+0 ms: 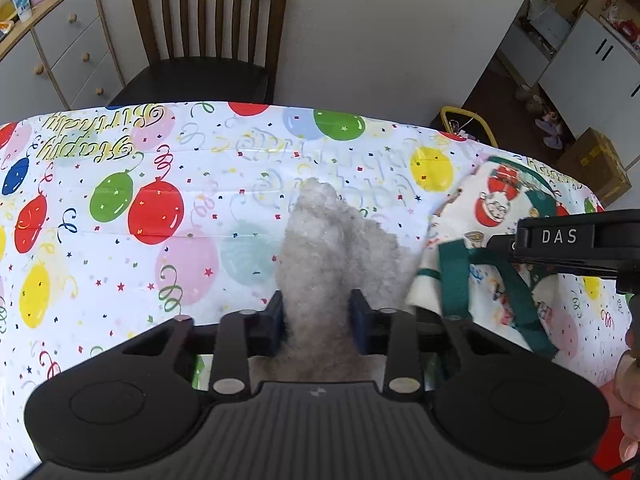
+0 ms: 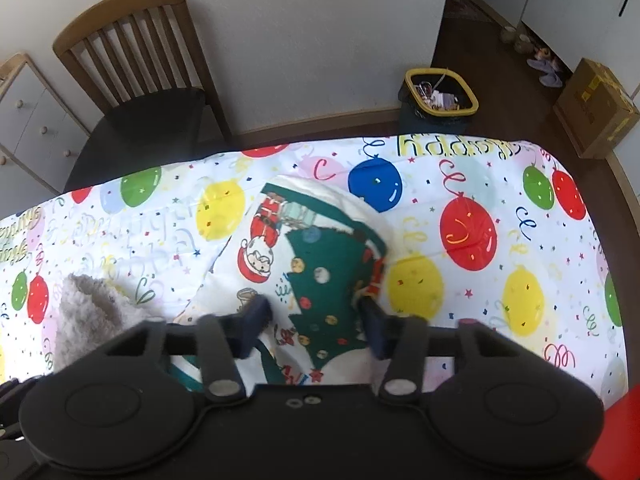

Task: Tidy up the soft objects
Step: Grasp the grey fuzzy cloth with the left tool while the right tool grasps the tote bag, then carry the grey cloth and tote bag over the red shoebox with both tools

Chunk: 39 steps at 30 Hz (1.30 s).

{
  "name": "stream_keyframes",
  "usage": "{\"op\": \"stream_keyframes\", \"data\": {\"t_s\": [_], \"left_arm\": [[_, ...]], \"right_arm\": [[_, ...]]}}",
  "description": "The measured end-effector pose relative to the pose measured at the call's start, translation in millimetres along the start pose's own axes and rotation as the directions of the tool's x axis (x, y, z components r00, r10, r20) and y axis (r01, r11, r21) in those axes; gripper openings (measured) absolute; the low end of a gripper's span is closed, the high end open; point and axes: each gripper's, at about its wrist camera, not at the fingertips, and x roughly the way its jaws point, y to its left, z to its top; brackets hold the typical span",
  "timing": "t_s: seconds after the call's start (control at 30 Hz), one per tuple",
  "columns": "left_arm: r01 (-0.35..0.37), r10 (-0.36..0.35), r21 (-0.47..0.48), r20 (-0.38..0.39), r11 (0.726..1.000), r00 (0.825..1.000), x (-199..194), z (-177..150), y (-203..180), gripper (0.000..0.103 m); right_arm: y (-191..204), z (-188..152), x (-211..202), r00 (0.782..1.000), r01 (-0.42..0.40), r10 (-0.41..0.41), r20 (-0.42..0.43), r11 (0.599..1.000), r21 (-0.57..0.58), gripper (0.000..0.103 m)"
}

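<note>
A fluffy grey-white soft piece [image 1: 328, 240] lies on the balloon-print tablecloth [image 1: 120, 220] and runs back between my left gripper's fingers. The left gripper [image 1: 319, 316] is shut on its near end, both blue pads pressing into the fluff. The same piece shows at the lower left of the right wrist view [image 2: 86, 312]. To its right lies a white Christmas cloth bag [image 2: 316, 248] printed with a Santa and a green tree; its green straps [image 1: 460, 280] are loose. My right gripper [image 2: 316, 324] is shut on the bag's near part, the fabric bunched between the pads.
A wooden chair [image 2: 132, 60] stands at the table's far side. On the floor beyond are a yellow-rimmed bin [image 2: 440, 96] and a cardboard box [image 2: 596, 108]. A drawer cabinet [image 1: 60, 48] stands far left. A person's hand [image 1: 628, 400] shows at the right edge.
</note>
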Motion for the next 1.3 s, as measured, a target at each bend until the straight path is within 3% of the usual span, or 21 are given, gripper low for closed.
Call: {"op": "stream_keyframes", "data": {"t_s": [0.1, 0.23, 0.4, 0.7, 0.97, 1.3], "left_arm": [[-0.006, 0.006, 0.012, 0.011, 1.0, 1.0, -6, -2, -4, 0.022], [0.001, -0.002, 0.011, 0.044, 1.0, 0.999, -20, -2, -6, 0.018], [0.026, -0.024, -0.016, 0.084, 1.0, 0.996, -45, 0, -3, 0.017], [0.05, -0.043, -0.034, 0.179, 0.998, 0.983, -107, 4, -4, 0.017], [0.085, -0.074, -0.028, 0.272, 0.996, 0.959, -179, 2, -17, 0.017], [0.123, -0.126, 0.028, 0.292, 0.992, 0.948, -247, -29, -53, 0.017]], "right_arm": [[0, -3, -7, 0.999, -0.051, 0.052, 0.016, 0.998, -0.021, 0.019], [-1, -6, -24, 0.993, -0.109, 0.111, 0.049, 0.994, -0.028, 0.013], [-12, -8, -51, 0.978, -0.186, 0.187, 0.097, 0.982, -0.02, 0.011], [-33, -15, -118, 0.953, -0.231, 0.239, 0.187, 0.971, -0.062, 0.009], [-58, -25, -198, 0.909, -0.298, 0.317, 0.272, 0.948, -0.107, 0.009], [-104, -58, -280, 0.869, -0.332, 0.375, 0.323, 0.926, -0.183, 0.009]]}}
